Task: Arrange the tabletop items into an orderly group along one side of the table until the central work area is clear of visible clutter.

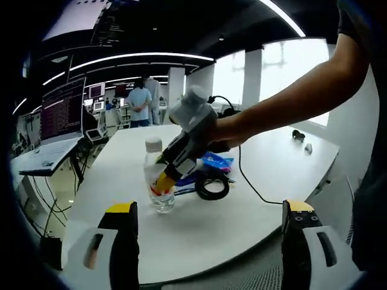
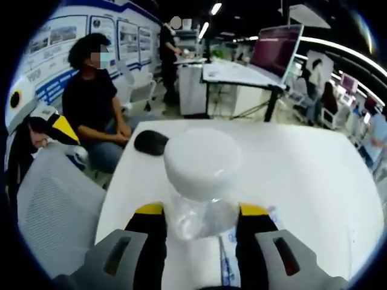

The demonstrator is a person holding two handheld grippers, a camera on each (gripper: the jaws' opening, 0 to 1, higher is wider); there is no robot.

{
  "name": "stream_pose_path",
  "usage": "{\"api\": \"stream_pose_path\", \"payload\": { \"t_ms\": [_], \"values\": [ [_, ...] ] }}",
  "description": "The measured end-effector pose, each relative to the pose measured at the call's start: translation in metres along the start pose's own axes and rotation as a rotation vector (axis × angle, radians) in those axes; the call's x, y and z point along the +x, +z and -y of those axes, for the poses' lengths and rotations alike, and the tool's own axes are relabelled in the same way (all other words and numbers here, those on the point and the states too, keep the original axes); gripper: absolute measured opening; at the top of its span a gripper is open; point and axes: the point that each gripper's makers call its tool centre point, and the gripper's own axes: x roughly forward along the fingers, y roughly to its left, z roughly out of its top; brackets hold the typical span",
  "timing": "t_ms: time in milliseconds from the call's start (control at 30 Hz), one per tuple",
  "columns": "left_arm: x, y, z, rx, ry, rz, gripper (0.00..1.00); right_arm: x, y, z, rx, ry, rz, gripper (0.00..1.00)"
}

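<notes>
Gripping the clear bottle (image 2: pixel 202 187) near its white cap, the right gripper (image 1: pixel 164 176) has its jaws closed against the bottle's sides; the bottle stands upright on the white table (image 1: pixel 254 205), just beside a black cable coil (image 1: pixel 211 186) and blue packet (image 1: pixel 216 161). The left gripper (image 1: pixel 208 226) hangs off the table edge, jaws apart, holding nothing. Judged step: relocating the bottle. Next move calls for a steady lift toward one side.

Grey tool (image 1: pixel 207 226) bodies, black jaws tipped yellow; person's dark short sleeve (image 1: pixel 354 21)
</notes>
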Motion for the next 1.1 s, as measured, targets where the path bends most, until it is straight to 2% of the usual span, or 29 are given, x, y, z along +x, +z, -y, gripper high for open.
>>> {"api": "stream_pose_path", "payload": {
  "t_ms": [100,167,300,567,800,967,1100],
  "values": [
    [0.000,0.004,0.001,-0.023,-0.003,0.027,0.99,0.000,0.000,0.001,-0.011,-0.001,0.004,0.40],
    [0.001,0.002,0.001,-0.011,-0.001,0.020,0.99,0.000,0.001,0.001,-0.006,-0.007,0.009,0.40],
    [0.003,-0.001,0.001,0.003,-0.007,0.001,0.99,0.001,0.002,0.005,0.033,-0.043,0.022,0.40],
    [0.005,0.000,0.004,0.012,-0.021,0.003,0.99,0.002,0.007,0.014,0.112,-0.085,0.028,0.39],
    [0.006,-0.001,0.002,0.011,-0.013,-0.007,0.99,0.002,0.008,0.021,0.168,-0.082,0.037,0.39],
    [0.006,-0.003,0.003,0.015,-0.015,-0.018,0.99,0.004,0.009,0.021,0.177,-0.081,0.032,0.38],
    [0.006,-0.005,0.003,0.013,-0.010,-0.030,0.99,0.002,0.023,0.029,0.188,-0.094,0.061,0.38]
  ]
}}
